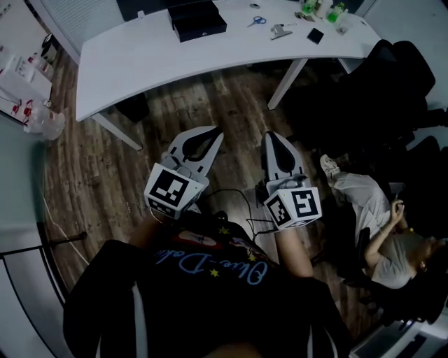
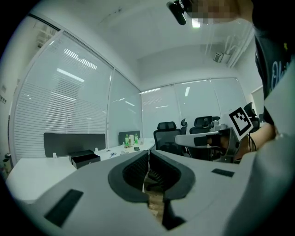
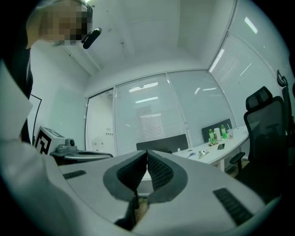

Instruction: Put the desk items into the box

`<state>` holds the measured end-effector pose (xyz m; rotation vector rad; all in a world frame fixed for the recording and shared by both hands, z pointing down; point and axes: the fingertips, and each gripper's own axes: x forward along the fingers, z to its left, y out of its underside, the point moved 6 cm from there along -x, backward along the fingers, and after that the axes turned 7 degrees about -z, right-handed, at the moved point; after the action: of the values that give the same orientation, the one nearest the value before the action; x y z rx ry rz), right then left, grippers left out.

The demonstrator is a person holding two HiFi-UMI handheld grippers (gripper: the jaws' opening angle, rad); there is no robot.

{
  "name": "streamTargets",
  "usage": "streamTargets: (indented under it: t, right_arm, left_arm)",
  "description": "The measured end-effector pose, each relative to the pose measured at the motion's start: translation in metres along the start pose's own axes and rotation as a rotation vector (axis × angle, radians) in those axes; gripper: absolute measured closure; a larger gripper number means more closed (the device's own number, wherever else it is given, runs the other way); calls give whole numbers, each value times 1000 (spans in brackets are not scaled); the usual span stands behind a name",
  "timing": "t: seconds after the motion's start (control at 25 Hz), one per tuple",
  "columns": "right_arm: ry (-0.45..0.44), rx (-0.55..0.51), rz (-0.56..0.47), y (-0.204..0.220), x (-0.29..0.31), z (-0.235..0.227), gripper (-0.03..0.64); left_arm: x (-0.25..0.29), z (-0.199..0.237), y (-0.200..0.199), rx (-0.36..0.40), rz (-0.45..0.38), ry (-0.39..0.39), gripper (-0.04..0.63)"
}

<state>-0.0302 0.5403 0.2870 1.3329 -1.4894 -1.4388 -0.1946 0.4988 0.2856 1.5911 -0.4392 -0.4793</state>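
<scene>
Two shut, empty tools: left hand-held gripper (image 1: 212,132) and right hand-held gripper (image 1: 273,135), jaws together over the floor (image 1: 98,175). Black box (image 1: 198,20) sits far off on the surface (image 1: 133,56).

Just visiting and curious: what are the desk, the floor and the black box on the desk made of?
The desk looks like smooth white laminate: plain, even surface. The floor seems wood or wood-look planks: brown grain and seams show. The black box looks matt, perhaps card or plastic; too small to tell.
</scene>
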Motion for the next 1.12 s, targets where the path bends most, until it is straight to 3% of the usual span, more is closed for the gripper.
streamTargets:
  t: [0.44,0.84,1.12]
  right_arm:
    - [28,19,14,12,2,-26,607]
    - [117,-29,12,8,54,-76,607]
    - [125,-38,57,19,109,-106,606]
  left_arm:
    - [28,11,15,-19,19,8,588]
    - [113,48,22,-36,-9,152,588]
    - [166,91,32,-60,-12,195,586]
